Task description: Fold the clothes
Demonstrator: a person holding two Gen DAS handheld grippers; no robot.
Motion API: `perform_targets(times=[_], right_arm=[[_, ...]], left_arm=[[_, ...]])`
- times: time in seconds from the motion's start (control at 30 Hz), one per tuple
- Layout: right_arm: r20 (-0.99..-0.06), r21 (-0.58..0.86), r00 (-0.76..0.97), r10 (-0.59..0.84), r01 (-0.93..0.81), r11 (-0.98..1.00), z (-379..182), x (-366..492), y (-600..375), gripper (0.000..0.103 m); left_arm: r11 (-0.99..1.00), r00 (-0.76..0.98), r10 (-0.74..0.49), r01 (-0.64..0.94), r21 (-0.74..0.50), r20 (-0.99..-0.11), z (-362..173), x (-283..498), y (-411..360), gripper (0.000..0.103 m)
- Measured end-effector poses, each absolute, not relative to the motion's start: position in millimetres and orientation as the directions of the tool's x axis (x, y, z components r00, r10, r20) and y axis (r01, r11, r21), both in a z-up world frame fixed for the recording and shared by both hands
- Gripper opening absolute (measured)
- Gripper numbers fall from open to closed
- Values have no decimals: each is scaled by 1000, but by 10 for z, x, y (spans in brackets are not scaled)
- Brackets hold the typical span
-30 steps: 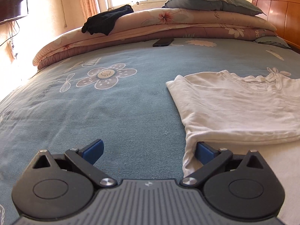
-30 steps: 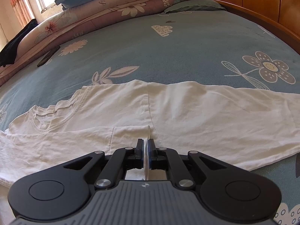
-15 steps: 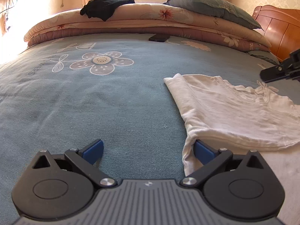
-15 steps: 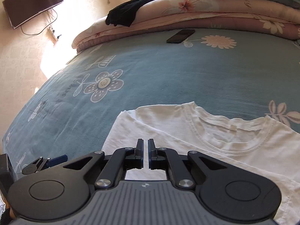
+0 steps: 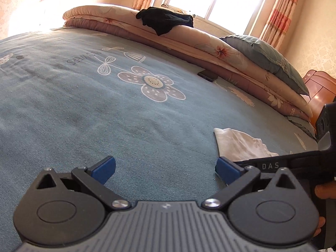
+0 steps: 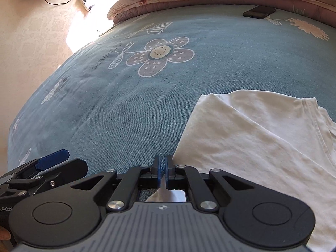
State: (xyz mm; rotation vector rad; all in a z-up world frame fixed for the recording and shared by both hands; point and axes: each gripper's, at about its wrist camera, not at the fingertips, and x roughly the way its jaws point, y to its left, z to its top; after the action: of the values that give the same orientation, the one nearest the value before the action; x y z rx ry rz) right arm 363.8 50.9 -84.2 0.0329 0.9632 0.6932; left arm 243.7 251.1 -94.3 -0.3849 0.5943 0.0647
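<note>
My right hand-held gripper (image 6: 163,169) is pinched shut on the white shirt's (image 6: 258,138) near edge. My left hand-held gripper (image 5: 166,168) gapes wide, holding nothing, over bare blue bedspread (image 5: 109,113). The shirt's folded corner lies just right; open bedspread stretches left.

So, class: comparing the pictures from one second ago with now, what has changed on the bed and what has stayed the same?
The right gripper, shut throughout, let slip the white shirt fold it pinched and swung across to beside the left gripper. The shirt now lies folded narrower. The left gripper stayed open and empty. The phone and black garment have not moved.
</note>
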Motion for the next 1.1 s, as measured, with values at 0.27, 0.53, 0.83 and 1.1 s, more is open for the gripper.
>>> perform_targets(times=[0.27, 0.53, 0.83, 1.1], right_arm=[[-756, 204, 434, 491, -556, 806, -551, 3187, 265, 5], [-759, 239, 416, 501, -538, 808, -879, 3226, 494, 3], [-685, 259, 442, 579, -595, 761, -603, 3076, 151, 16], [-719, -133, 537, 441, -729, 672, -833, 2681, 485, 27]], left_arm=[[925, 813, -21, -204, -319, -582, -968, 2462, 2523, 102], [930, 809, -15, -204, -305, -587, -975, 2474, 2499, 102], [929, 807, -8, -213, -304, -590, -978, 2482, 2506, 102], [934, 805, -12, -203, -294, -594, -978, 2490, 2470, 102]])
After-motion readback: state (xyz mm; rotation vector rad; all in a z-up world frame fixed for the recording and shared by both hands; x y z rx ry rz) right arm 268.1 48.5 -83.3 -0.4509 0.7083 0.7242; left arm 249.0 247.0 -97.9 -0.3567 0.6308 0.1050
